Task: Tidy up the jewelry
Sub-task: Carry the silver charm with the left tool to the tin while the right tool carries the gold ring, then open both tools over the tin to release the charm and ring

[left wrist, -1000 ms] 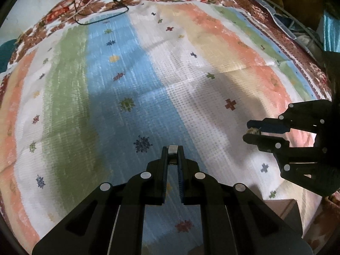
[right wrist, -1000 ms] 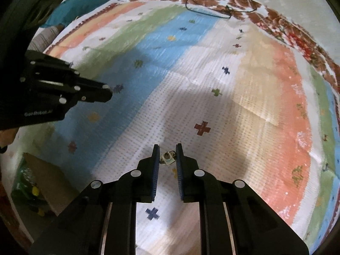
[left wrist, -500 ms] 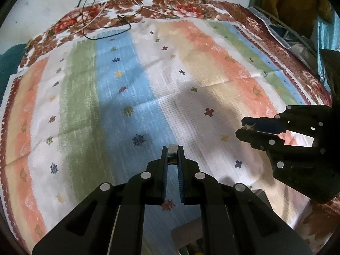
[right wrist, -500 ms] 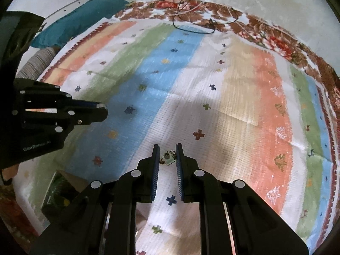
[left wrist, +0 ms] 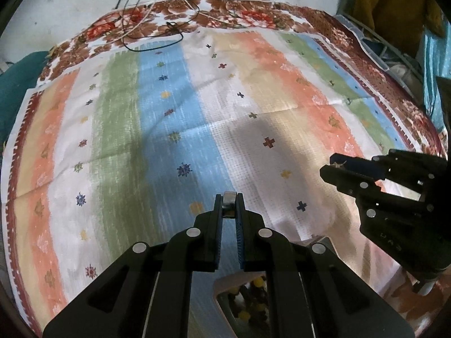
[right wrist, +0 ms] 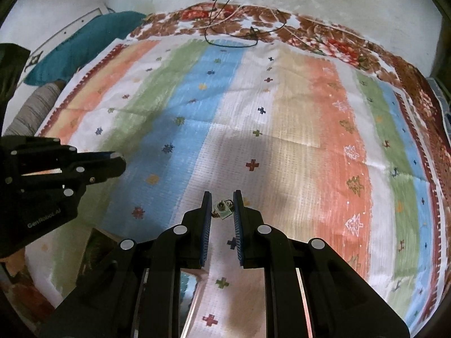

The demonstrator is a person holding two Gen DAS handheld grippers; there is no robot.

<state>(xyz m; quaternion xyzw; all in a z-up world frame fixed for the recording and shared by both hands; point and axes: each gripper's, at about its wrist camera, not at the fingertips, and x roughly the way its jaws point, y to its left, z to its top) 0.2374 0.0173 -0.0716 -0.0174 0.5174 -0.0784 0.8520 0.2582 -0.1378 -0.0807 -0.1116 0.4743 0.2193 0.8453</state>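
Note:
My left gripper is shut on a small silver ring pinched at its fingertips, held above the striped cloth. My right gripper is shut on a small earring with a green tag, also held above the cloth. In the left wrist view the right gripper shows at the right with the earring's tip between its fingers. In the right wrist view the left gripper shows at the left. A jewelry box with beads inside lies below the left gripper.
The box also shows as a dark-lined open box at lower left in the right wrist view. Cables lie on the cloth's far floral border. A teal cushion lies beyond the cloth's left edge. Clutter stands at the right.
Both grippers have risen and pulled back from the cloth with their pieces still held. More of the cloth and the box below have come into view.

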